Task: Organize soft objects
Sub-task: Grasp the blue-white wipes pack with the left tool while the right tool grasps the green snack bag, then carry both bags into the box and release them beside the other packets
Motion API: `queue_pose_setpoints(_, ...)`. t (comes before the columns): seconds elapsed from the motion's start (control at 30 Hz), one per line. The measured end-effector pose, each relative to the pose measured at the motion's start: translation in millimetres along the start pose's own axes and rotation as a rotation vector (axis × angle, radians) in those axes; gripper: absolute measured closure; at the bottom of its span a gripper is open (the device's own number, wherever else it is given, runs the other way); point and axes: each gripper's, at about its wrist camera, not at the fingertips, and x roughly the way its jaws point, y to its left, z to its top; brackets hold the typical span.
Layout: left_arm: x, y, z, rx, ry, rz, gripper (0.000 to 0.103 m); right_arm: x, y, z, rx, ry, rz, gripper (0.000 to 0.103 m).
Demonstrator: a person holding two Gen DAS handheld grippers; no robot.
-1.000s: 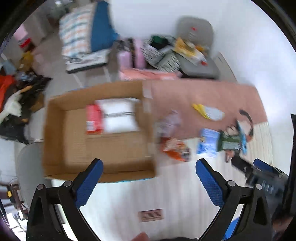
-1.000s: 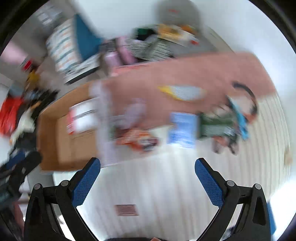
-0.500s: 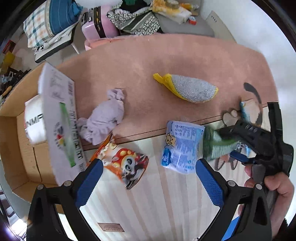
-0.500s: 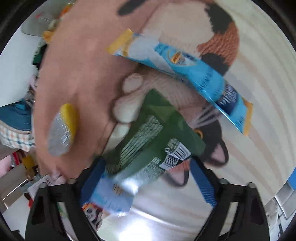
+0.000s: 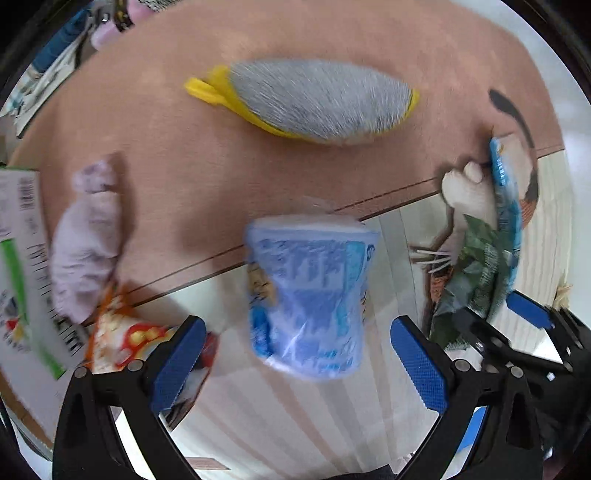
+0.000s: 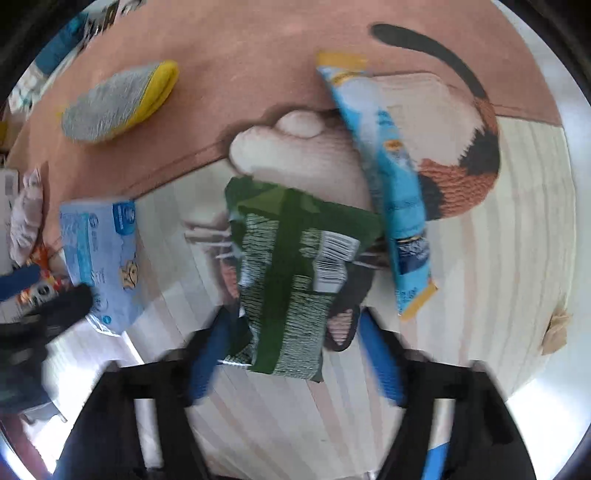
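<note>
Right wrist view: one green packet (image 6: 291, 280) at six o'clock between the right gripper (image 6: 291, 354) fingers, opening, unpressed; left gripper (image 5: 295, 354) fingers released around one blue pack (image 5: 310, 299).

Premises: a lived-in domestic room, floor level. Evidence follows. Directly beneath the tool lies a woven rug in pink and cream stripes bearing a calico cat design (image 6: 461, 173), a household furnishing. Ahead of the tool, a grey-and-yellow plush slipper-shaped item (image 5: 317, 99) rests on the rug's pink part. To the tool's left sit a crumpled pale lilac cloth (image 5: 86, 240) and a printed white cardboard box flap (image 5: 22, 266). Consumer packets lie scattered close by: a light blue plastic tissue pack (image 5: 310, 299), a green foil snack bag (image 6: 291, 280), a long blue-and-yellow sachet (image 6: 391, 184). Far ahead-left, blurred household clutter (image 5: 107, 22) lines the rug's edge.
</note>
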Motion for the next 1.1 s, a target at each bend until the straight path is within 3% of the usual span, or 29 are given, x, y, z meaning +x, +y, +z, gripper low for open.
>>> queue_pose_setpoints(0.1, 14, -5, 8, 0.002, 0.017, 0.015, 0.002, 8, -8, 0, 0.061, 0.027, 0.010, 0.022)
queue_pose_setpoints(0.17, 19, -5, 10, 0.003, 0.015, 0.028, 0.023, 13, -9, -2, 0.086, 0.030, 0.021, 0.022)
queue_pose_setpoints(0.33, 16, -10, 6, 0.026, -0.022, 0.088, 0.053, 21, -7, -1, 0.108, 0.039, 0.006, 0.024)
queue_pose_setpoints(0.4, 12, -7, 3, 0.022, -0.030, 0.086, 0.060, 23, -1, 0, 0.119, 0.041, 0.022, 0.051)
queue_pose_setpoints(0.5, 3, -1, -7, 0.016, -0.055, 0.075, 0.063, 18, 10, 7, 0.121, 0.026, 0.011, 0.064)
queue_pose_setpoints(0.57, -8, 4, -18, 0.014, -0.082, 0.059, 0.063, 5, 21, 3, 0.090, -0.005, -0.002, 0.065)
queue_pose_setpoints(0.8, -80, 45, -78, -0.020, -0.224, -0.057, 0.063, -66, 70, -38, -0.015, -0.112, 0.089, 0.065)
queue_pose_setpoints(0.97, -146, 105, -122, -0.075, -0.340, -0.100, 0.063, -128, 142, -69, -0.124, -0.192, 0.195, 0.065)
queue_pose_setpoints(1.1, -184, 180, -153, -0.148, -0.406, -0.077, 0.063, -157, 219, -98, -0.220, -0.223, 0.269, 0.065)
